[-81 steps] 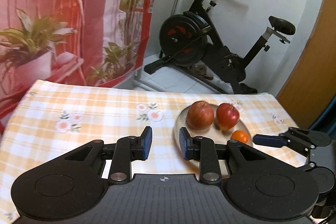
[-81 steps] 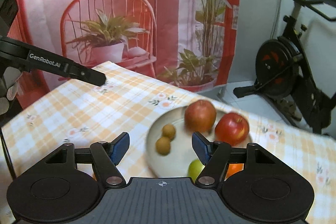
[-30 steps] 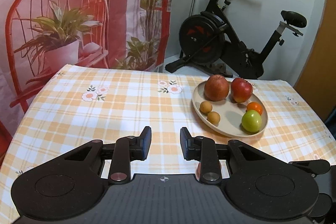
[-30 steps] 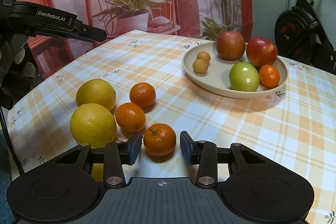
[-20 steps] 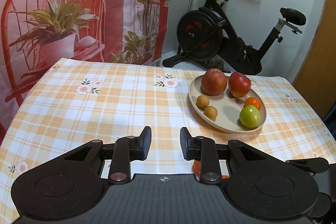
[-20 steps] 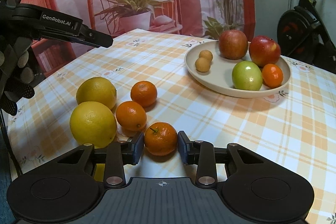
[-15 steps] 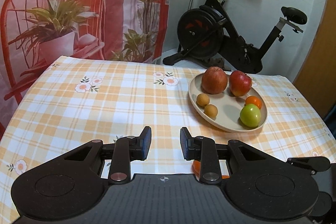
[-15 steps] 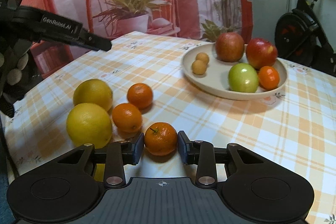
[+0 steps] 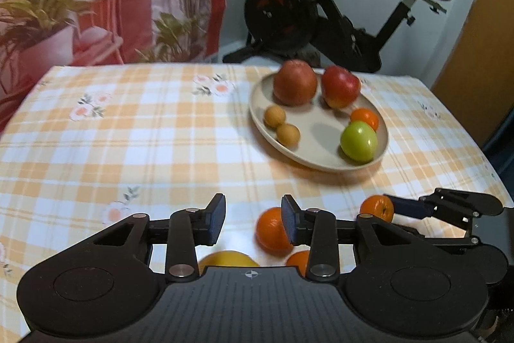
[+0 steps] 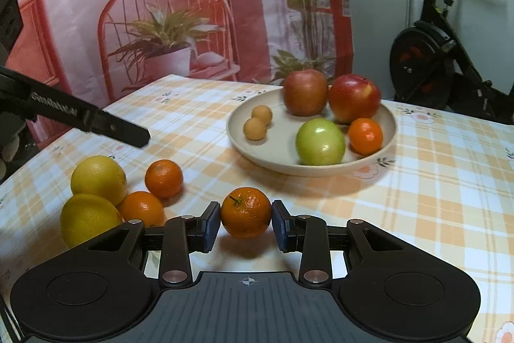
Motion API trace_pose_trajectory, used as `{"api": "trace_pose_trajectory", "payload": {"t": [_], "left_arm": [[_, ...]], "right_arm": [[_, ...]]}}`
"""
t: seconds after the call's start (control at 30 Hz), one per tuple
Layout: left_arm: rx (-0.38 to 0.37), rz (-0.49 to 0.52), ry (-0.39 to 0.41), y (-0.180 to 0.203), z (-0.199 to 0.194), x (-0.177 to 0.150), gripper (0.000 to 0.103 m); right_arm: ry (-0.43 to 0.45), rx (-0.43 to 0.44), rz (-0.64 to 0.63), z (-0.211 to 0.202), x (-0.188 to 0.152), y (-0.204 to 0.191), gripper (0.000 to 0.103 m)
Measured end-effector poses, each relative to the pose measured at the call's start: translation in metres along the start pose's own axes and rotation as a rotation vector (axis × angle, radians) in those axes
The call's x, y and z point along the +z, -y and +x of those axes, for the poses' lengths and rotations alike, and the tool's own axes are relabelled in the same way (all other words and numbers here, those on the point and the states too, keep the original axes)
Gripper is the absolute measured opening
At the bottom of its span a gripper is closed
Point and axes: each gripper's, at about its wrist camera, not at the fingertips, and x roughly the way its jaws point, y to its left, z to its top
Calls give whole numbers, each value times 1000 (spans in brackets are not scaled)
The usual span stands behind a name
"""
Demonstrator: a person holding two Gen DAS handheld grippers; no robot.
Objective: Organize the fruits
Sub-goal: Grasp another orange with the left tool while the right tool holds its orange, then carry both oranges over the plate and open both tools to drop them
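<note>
My right gripper is shut on a mandarin, its pads pressing both sides, just in front of the beige plate. The plate holds two red apples, a green apple, a mandarin and two small brown fruits. In the left wrist view my left gripper hangs over the tablecloth with its jaws opening and nothing between them. A loose orange lies just behind its right finger. My right gripper shows at the right with its mandarin.
Two yellow citrus fruits and two more oranges lie loose at the left on the checked tablecloth. One finger of my left gripper reaches over them. An exercise bike stands behind the table.
The right pads have closed onto the mandarin and carried it rightwards, away from the loose fruit. The left gripper sank forward over the loose oranges and its jaws stand a little wider.
</note>
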Motion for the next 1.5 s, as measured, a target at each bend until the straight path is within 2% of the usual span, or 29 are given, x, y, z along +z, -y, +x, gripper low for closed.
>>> {"api": "trace_pose_trajectory", "payload": {"t": [0.2,0.43,0.6,1.03,1.37,1.5], "left_arm": [[-40,1,-69,8,18,-1,41],[-39,-1,-123,10,33,-3,41],[-33,2,-132,11,37,-3,41],[-10,-10,-69,11,27,4,40],[-27,13,15,23,20,31,40],[-38,34,41,33,25,44,40]], "right_arm": [[31,-33,65,-5,-2,16,32],[49,-30,98,-7,-4,23,32],[49,-26,101,-7,-5,22,32],[49,-24,102,-7,-5,22,32],[80,-60,140,-11,4,28,32],[107,-80,106,-10,16,35,32]]}}
